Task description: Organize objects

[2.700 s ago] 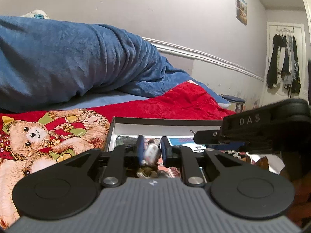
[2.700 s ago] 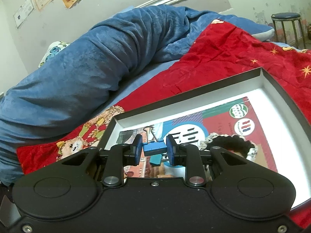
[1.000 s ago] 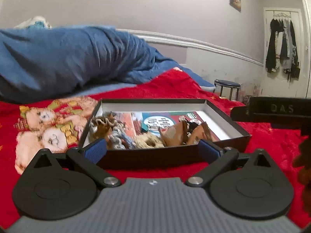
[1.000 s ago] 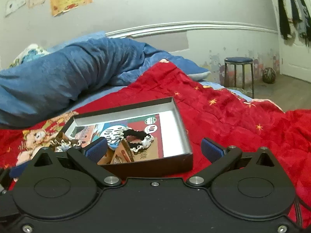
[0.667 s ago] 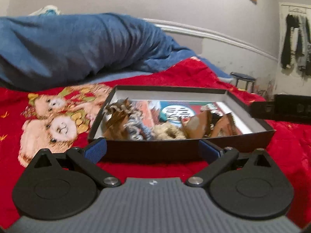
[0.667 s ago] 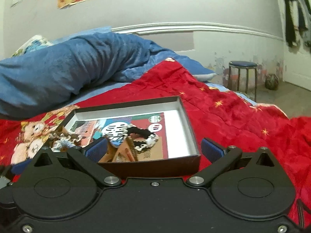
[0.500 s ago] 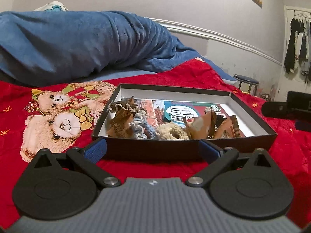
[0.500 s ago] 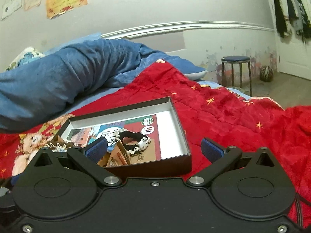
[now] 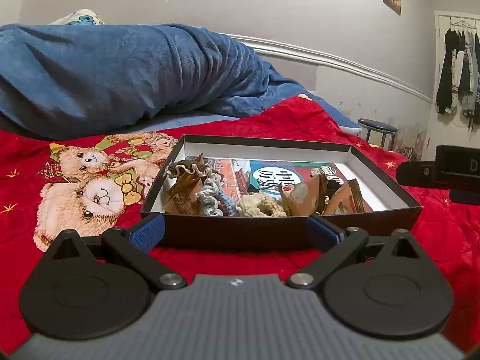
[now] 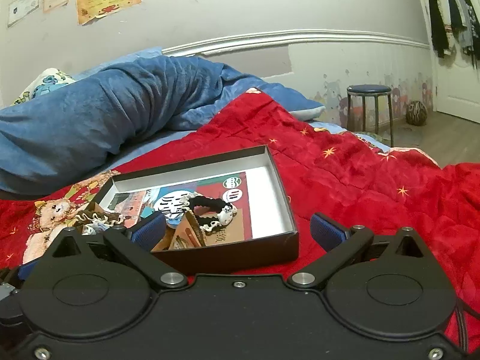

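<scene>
A shallow black box (image 9: 270, 234) with white inner walls sits on the red bedspread; it also shows in the right wrist view (image 10: 282, 186). Inside lie scrunchies (image 9: 213, 193), a cream scrunchie (image 9: 259, 205), brown paper packets (image 9: 300, 195) and a black-and-white scrunchie (image 10: 210, 207). My left gripper (image 9: 235, 232) is open and empty, just in front of the box's near wall. My right gripper (image 10: 237, 229) is open and empty, near the box's near right corner. The right gripper's body shows at the right edge of the left wrist view (image 9: 450, 174).
A rolled blue blanket (image 9: 120, 72) lies along the wall behind the box. The red bedspread (image 10: 360, 180) has a teddy-bear print (image 9: 87, 186) to the left. A stool (image 10: 370, 105) stands beyond the bed's right end, with clothes hanging on a door.
Both grippers opened and let go of the small items they held over the box, then drew back from the box. The view has steadied over the last half second.
</scene>
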`<state>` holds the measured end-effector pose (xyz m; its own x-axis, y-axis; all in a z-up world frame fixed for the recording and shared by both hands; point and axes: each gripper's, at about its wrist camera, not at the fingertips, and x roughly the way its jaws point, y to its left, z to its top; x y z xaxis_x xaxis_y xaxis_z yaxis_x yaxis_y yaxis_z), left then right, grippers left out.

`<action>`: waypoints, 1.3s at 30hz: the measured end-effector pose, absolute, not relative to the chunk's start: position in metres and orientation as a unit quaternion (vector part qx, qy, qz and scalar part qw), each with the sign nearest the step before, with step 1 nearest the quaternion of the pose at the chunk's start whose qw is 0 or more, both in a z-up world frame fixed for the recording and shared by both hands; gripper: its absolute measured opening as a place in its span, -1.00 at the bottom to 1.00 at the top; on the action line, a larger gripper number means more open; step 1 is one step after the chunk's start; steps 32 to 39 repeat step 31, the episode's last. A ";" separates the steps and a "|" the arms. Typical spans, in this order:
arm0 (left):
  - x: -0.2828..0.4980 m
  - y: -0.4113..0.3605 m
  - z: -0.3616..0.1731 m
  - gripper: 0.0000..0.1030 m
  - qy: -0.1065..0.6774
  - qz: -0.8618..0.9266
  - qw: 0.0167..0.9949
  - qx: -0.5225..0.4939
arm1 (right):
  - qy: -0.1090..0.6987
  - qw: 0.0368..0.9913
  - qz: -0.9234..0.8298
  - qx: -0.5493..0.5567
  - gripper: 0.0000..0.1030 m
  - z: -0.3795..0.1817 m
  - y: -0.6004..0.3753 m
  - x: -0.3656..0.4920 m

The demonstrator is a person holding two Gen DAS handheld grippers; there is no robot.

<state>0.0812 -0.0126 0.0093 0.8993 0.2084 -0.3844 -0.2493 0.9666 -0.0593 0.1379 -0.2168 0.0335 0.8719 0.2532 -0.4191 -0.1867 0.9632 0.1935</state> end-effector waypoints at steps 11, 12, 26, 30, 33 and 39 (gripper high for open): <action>0.091 -0.014 0.002 1.00 0.234 0.099 0.966 -0.052 | 0.239 0.961 0.116 0.073 1.00 0.029 -0.219 0.140; 0.093 -0.015 0.001 1.00 0.241 0.096 0.964 -0.050 | 0.241 0.961 0.117 0.070 1.00 0.028 -0.219 0.141; 0.099 -0.018 -0.009 1.00 0.299 0.108 0.947 -0.048 | 0.266 0.953 0.127 0.073 1.00 0.020 -0.220 0.145; 0.095 -0.022 -0.006 1.00 0.295 0.103 0.949 -0.039 | 0.280 0.949 0.130 0.065 1.00 0.015 -0.218 0.145; 0.094 -0.024 -0.006 1.00 0.297 0.103 0.949 -0.036 | 0.281 0.948 0.131 0.064 1.00 0.015 -0.217 0.145; 0.094 -0.024 -0.006 1.00 0.297 0.103 0.949 -0.036 | 0.281 0.948 0.131 0.064 1.00 0.015 -0.217 0.145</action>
